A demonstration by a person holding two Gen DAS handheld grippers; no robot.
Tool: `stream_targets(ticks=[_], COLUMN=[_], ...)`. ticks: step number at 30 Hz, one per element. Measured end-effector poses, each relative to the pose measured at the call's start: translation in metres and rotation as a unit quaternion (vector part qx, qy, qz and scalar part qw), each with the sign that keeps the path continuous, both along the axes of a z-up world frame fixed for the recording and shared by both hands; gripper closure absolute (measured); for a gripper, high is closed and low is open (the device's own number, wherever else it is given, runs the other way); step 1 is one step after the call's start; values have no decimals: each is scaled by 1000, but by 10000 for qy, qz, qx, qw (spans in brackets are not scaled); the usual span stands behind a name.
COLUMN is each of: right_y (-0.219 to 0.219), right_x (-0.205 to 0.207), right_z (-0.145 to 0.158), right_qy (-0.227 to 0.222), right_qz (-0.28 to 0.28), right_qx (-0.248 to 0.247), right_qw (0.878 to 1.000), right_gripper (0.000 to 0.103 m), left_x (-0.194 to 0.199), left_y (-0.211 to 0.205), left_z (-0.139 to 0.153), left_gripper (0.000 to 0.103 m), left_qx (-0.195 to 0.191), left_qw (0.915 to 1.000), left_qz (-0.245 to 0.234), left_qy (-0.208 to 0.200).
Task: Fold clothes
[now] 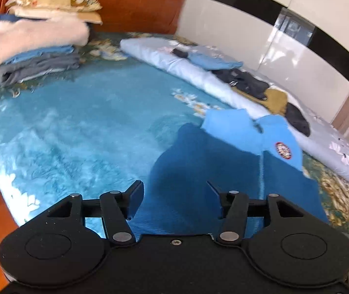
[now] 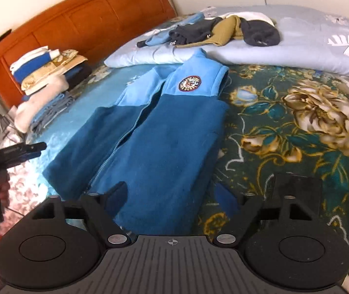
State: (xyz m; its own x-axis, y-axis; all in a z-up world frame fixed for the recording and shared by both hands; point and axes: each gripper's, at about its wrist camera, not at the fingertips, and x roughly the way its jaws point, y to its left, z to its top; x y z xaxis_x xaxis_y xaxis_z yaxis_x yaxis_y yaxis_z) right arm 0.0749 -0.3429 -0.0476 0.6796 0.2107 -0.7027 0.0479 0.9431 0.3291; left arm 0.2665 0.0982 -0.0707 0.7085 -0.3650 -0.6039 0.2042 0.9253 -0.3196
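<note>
A two-tone blue fleece vest point(image 1: 223, 171) point(image 2: 162, 134) lies flat on the bed, zipped, collar away from me, with a round badge point(image 2: 189, 83) on its light-blue chest. My left gripper point(image 1: 174, 188) stands open over the vest's lower left part, with no cloth pinched between its fingers. It also shows at the left edge of the right wrist view, the left gripper point(image 2: 27, 148) held by a hand beside the vest. My right gripper point(image 2: 170, 191) is open above the vest's hem and holds nothing.
A stack of folded clothes point(image 1: 34, 56) point(image 2: 44, 85) sits by the wooden headboard point(image 2: 88, 24). Unfolded dark and mustard garments point(image 1: 248, 80) point(image 2: 223, 31) lie on a pale blue quilt point(image 2: 309, 46) along the far side. A glossy wardrobe point(image 1: 284, 36) stands behind.
</note>
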Motion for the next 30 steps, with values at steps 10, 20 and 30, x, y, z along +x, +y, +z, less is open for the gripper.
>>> stream_targets(ticks=[10,20,30], right_y=[-12,-3,0], right_x=[19,27,31], right_z=[-64,-70,-74], right_qy=[648,534,500], right_qz=[-724,-713,-638], right_qx=[1210,1143,1311], right_qw=[9879,9894,9881], right_gripper=[36,56,84], left_x=[28,51,47], left_y=[3,-1,2], left_z=[-34,-57,-59], left_gripper=[44,43,62], left_qx=[-71,-282,-606], left_qw=[9983,9927,9891], left_qz=[-371,-827,-957], left_qy=[445,837,940])
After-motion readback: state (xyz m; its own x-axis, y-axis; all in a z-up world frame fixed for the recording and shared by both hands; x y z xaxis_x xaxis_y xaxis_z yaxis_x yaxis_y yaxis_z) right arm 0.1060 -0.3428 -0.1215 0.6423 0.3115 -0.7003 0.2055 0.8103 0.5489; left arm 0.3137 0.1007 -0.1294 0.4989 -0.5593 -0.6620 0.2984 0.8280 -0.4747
